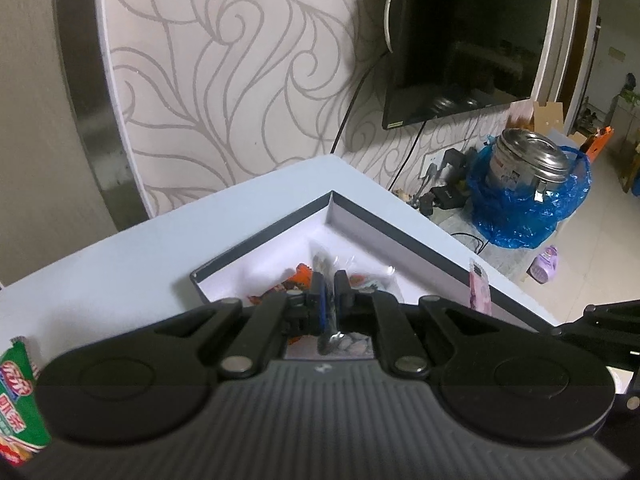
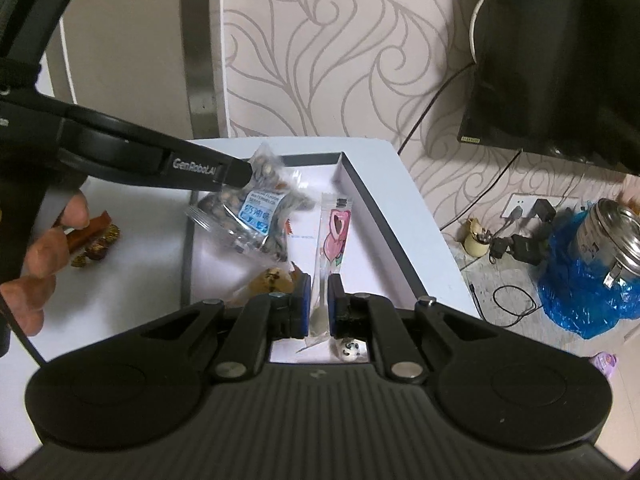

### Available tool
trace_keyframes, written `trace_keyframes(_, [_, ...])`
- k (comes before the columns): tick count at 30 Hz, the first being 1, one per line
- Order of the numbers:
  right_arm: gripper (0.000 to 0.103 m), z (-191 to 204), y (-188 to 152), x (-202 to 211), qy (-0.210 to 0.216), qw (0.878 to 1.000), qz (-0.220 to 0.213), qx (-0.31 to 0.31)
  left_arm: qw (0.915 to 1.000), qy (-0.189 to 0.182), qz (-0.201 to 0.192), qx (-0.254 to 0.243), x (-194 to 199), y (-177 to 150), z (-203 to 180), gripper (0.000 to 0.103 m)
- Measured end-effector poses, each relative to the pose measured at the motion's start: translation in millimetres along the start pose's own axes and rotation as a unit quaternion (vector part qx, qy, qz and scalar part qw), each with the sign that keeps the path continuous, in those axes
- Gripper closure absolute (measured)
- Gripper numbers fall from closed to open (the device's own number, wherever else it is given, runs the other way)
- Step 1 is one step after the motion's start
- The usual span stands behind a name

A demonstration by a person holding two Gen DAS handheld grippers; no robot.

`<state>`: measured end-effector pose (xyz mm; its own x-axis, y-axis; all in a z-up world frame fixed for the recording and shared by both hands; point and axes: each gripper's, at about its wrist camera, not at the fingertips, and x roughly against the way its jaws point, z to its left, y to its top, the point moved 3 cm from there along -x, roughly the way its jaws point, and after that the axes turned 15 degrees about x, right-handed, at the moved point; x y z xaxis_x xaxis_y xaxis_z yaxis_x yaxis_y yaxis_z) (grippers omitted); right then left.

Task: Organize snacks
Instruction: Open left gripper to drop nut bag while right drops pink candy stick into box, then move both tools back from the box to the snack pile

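Observation:
My left gripper (image 1: 330, 280) is shut on a clear bag of seeds (image 1: 340, 344), pinched between its blue pads. From the right wrist view this gripper (image 2: 242, 172) comes in from the left and holds the bag of seeds (image 2: 252, 216) hanging over the box. The box (image 1: 384, 220) has a dark rim and a white inside and stands on a pale table (image 1: 120, 264). My right gripper (image 2: 319, 284) is shut on a pink stick packet (image 2: 336, 232), which points out over the box's (image 2: 362, 188) floor. A cookie packet (image 2: 272, 280) lies inside the box.
Orange wrappers (image 1: 302, 270) lie in the box. A green packet (image 1: 20, 400) and brown snacks (image 2: 94, 240) lie on the table left of the box. A person's fingers (image 2: 40, 248) grip the left handle. A television (image 1: 468, 40) hangs on the wall; a steel pot in a blue bag (image 1: 532, 184) sits on the floor.

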<state>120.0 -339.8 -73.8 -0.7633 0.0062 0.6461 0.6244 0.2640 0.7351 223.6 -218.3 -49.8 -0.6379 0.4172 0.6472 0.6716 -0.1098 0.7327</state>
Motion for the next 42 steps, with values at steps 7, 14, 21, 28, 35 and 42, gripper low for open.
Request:
trace_keyframes(7, [0.09, -5.0, -1.8, -5.7, -0.005, 1.0, -0.001, -0.014, 1.0, 0.003, 0.002, 0.004, -2.0, -0.8, -0.6, 0.091])
trace_keyframes(14, [0.038, 2.7, 2.0, 3.9, -0.001, 1.0, -0.018, -0.009, 0.9995, 0.013, -0.028, 0.004, 15.5, -0.4, 0.0, 0.049])
trace_keyframes(21, [0.037, 14.7, 6.8, 23.7, -0.002, 0.999, -0.041, -0.007, 0.9985, 0.009, -0.053, 0.013, 46.0, -5.7, 11.2, 0.049])
trace_keyframes(28, [0.037, 45.2, 12.2, 40.7, 0.011, 0.998, -0.059, -0.004, 0.997, 0.028, -0.063, 0.035, 77.3, -21.8, 52.7, 0.049])
trace_keyframes(35, [0.037, 91.3, 20.8, 47.4, 0.042, 0.996, -0.073, 0.027, 0.9943, 0.078, -0.062, 0.038, 95.7, -50.7, 104.4, 0.049])
trace_keyframes(42, [0.038, 131.4, 24.0, 39.2, 0.067, 0.995, -0.062, 0.047, 0.9913, 0.109, -0.053, 0.051, 100.2, -68.3, 146.4, 0.049])
